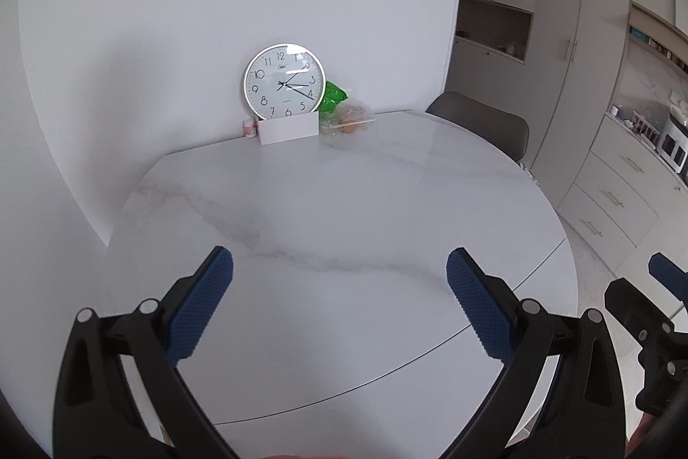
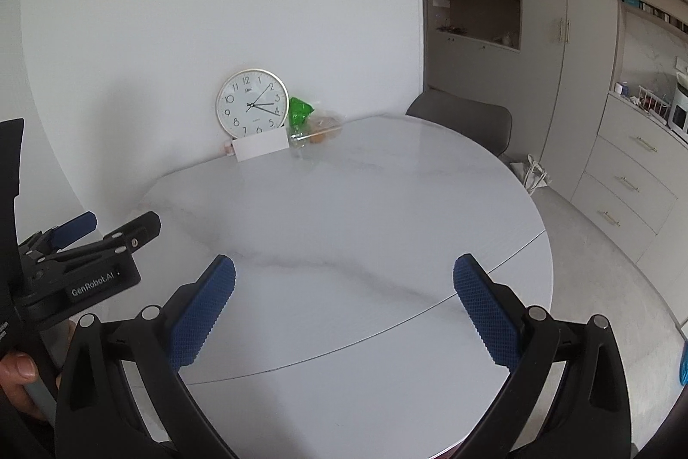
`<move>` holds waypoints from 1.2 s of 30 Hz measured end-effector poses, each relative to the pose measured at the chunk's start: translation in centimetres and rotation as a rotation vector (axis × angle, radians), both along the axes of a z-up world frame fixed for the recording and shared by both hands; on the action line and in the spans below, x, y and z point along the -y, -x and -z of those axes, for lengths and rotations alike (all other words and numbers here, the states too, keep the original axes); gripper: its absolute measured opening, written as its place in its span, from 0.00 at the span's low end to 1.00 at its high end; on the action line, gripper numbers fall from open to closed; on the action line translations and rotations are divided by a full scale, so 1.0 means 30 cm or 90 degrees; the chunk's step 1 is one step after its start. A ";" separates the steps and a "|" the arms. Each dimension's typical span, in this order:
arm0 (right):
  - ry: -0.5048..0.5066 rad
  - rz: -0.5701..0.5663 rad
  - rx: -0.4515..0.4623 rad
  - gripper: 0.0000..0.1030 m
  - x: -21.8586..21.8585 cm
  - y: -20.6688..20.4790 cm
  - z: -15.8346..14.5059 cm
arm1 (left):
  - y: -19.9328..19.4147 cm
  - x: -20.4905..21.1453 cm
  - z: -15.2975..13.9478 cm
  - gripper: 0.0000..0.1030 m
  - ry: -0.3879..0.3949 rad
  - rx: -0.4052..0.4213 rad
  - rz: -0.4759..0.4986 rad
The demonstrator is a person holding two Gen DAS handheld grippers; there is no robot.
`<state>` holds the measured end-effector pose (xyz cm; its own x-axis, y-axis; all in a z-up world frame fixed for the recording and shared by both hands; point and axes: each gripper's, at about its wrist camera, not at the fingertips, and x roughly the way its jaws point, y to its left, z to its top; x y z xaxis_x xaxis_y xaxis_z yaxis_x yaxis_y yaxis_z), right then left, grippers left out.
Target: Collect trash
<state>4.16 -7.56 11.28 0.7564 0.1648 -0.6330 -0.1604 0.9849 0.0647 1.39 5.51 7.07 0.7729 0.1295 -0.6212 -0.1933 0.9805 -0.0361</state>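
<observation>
Candidate trash: a clear bag [image 1: 348,119] with orange contents and a green wrapper [image 1: 333,97] lie at the far edge of the surface [image 1: 344,209], against the wall, just beside the clock [image 1: 284,80] and a white card [image 1: 288,130]. Whether they count as trash is uncertain at this range. No bin is in view. The scene fits collection either pending or nearly complete. Left gripper [image 1: 339,302] and right gripper [image 2: 344,306] hover over the near edge, well apart from the bag, jaws apart and empty.

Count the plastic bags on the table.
2, both at the table's far edge right of the clock: a green bag against the wall, a clear bag before it. More may be hidden.
</observation>
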 end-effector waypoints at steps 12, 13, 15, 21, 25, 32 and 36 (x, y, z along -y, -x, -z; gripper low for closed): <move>0.006 -0.015 -0.029 0.98 -0.031 -0.009 0.050 | -0.003 -0.029 0.022 0.93 0.004 -0.022 -0.007; 0.007 -0.014 -0.030 0.98 -0.031 -0.010 0.052 | -0.002 -0.029 0.022 0.93 0.003 -0.022 -0.006; 0.008 -0.013 -0.033 0.98 -0.032 -0.008 0.054 | -0.003 -0.029 0.026 0.93 0.003 -0.024 -0.004; 0.008 -0.012 -0.034 0.98 -0.034 -0.002 0.053 | -0.002 -0.027 0.030 0.93 0.002 -0.028 -0.001; 0.009 -0.012 -0.034 0.98 -0.034 -0.002 0.052 | 0.004 -0.026 0.028 0.93 0.003 -0.028 0.001; 0.008 -0.013 -0.034 0.98 -0.033 0.000 0.055 | 0.005 -0.024 0.026 0.93 0.002 -0.029 0.002; 0.008 -0.012 -0.032 0.98 -0.031 0.009 0.054 | 0.006 -0.022 0.023 0.93 0.001 -0.029 0.004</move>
